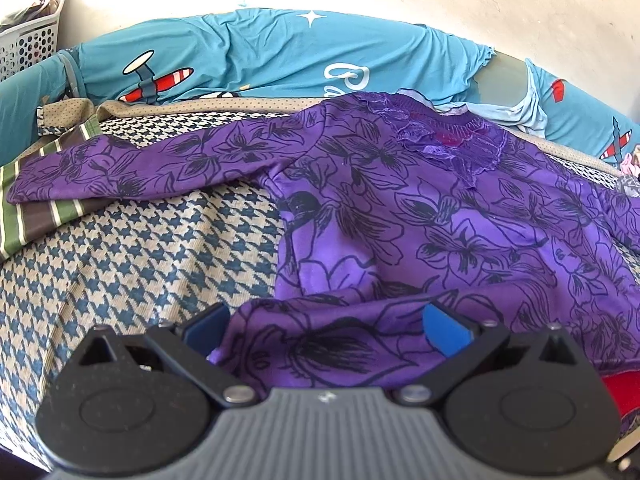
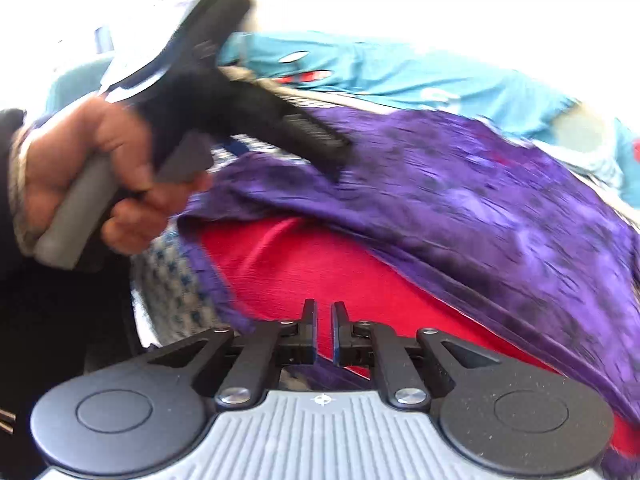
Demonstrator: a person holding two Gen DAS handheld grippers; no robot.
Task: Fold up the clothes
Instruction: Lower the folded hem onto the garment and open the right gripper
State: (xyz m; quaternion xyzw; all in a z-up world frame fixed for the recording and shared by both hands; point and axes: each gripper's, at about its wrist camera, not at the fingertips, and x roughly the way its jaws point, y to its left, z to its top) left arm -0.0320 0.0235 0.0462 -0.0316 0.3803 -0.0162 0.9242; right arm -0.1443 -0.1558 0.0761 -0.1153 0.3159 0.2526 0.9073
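**A:** What is the garment, and where is it?

**B:** A purple long-sleeved top (image 1: 420, 208) with a black flower print and lace at the neck. It lies spread on a bed covered by a blue and cream houndstooth sheet (image 1: 132, 256). One sleeve stretches out to the left, its cuff resting on a folded striped cloth (image 1: 40, 216) of green, brown and white. The near hem is lifted and bunched.

**A:** What holds the hem?

**B:** The left gripper (image 1: 324, 332). Its blue pads stand wide apart with a thick fold of the purple fabric filling the gap between them; I cannot tell whether they press on it. In the right wrist view a hand (image 2: 100, 176) grips that tool's grey handle.

**A:** And the other gripper?

**B:** The right gripper (image 2: 324, 332) has its fingers pressed nearly together, a thin slit between them. It sits over red fabric (image 2: 304, 264) showing under the raised purple hem. That view is blurred, so I cannot tell whether anything is pinched.

**A:** What lies beyond?

**B:** Teal bedding (image 1: 260, 52) printed with aeroplanes and a star, against a pale wall. A white perforated basket (image 1: 28, 40) stands at far left.
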